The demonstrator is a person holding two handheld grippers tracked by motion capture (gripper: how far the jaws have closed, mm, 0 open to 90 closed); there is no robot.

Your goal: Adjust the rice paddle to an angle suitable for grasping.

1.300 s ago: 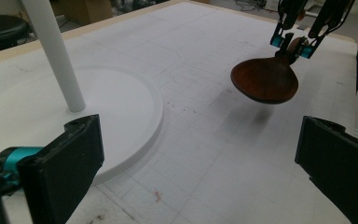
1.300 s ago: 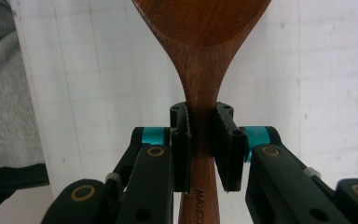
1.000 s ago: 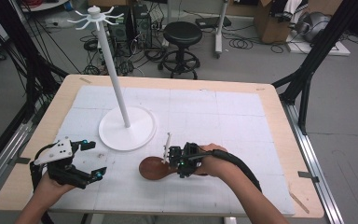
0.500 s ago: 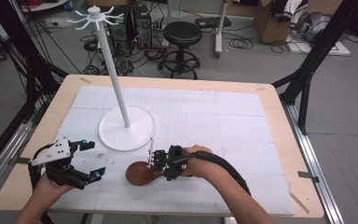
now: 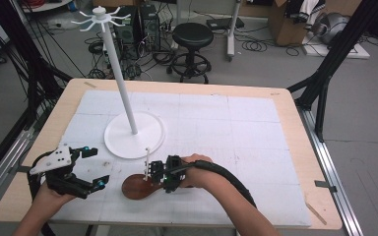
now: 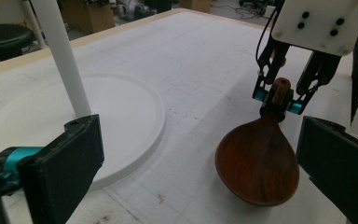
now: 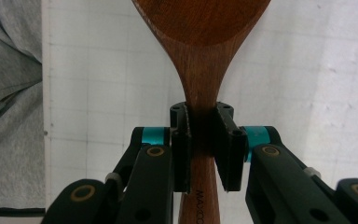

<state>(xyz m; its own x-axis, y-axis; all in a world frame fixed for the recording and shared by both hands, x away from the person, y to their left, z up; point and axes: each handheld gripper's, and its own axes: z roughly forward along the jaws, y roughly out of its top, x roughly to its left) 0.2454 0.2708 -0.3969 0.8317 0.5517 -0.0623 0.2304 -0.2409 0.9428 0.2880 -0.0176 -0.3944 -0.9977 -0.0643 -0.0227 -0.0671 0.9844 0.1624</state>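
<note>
My right gripper (image 5: pixel 153 174) is clamped on the neck of a wooden spoon (image 5: pixel 137 187), jaws pressed to both sides of the handle just behind the bowl; the right gripper view shows lettering on the handle below the grip. The spoon's bowl rests on the mat (image 5: pixel 236 128) near the table's front edge, just in front of the stand (image 5: pixel 128 113). My left gripper (image 5: pixel 91 167) hangs with jaws spread wide and nothing between them, near the front left corner, apart from the spoon.

The table (image 5: pixel 295 147) is pale wood, covered almost wholly by a white gridded mat, scuffed with small dark marks. The stand's round white base sits on the mat, its thin pole rising to a ring of hooks. Beyond the table lie grey floor, a black stool (image 5: pixel 192 44), tangled cables, black frame legs and cardboard boxes.
</note>
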